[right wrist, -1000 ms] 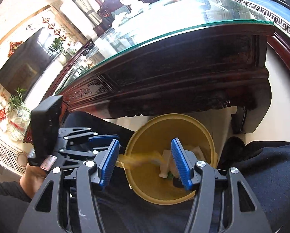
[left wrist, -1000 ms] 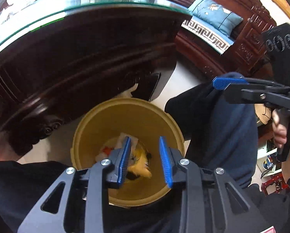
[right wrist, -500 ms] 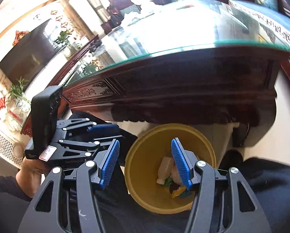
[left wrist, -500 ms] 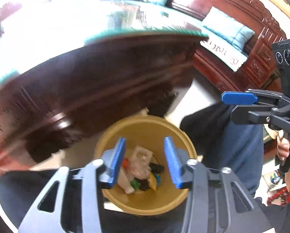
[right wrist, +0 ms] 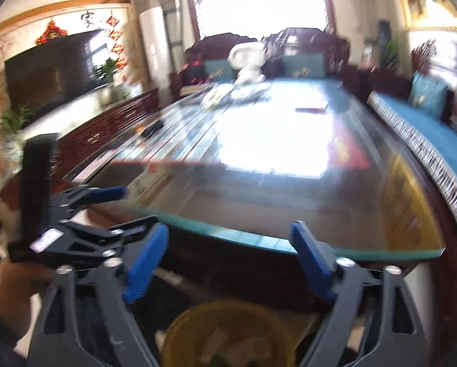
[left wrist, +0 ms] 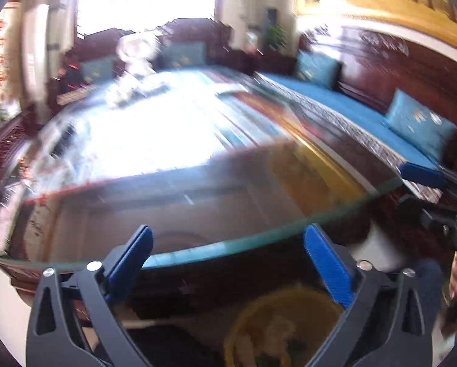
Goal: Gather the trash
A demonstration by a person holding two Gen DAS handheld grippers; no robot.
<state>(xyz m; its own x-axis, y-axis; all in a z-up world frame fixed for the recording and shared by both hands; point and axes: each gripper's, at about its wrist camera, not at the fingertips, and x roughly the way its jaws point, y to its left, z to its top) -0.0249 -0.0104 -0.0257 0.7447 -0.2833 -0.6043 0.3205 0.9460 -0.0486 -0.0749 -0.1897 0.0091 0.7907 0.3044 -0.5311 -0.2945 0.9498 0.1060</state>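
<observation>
Both my grippers, left (left wrist: 228, 263) and right (right wrist: 230, 258), are opening, nothing between them; bin (right wrist: 179, 336) below, counter (right wrist: 289, 189) trash far ahead.

Tabletop (right wrist: 289, 183): glossy glass sheet over dark polished carved wood. Bin (right wrist: 179, 333): smooth yellow plastic. Left hand-held gripper (left wrist: 228, 263): matt black plastic, ribbed blue pads (left wrist: 326, 263), bright metal screws. Sofa cushions (left wrist: 418, 122): blue cloth.
</observation>
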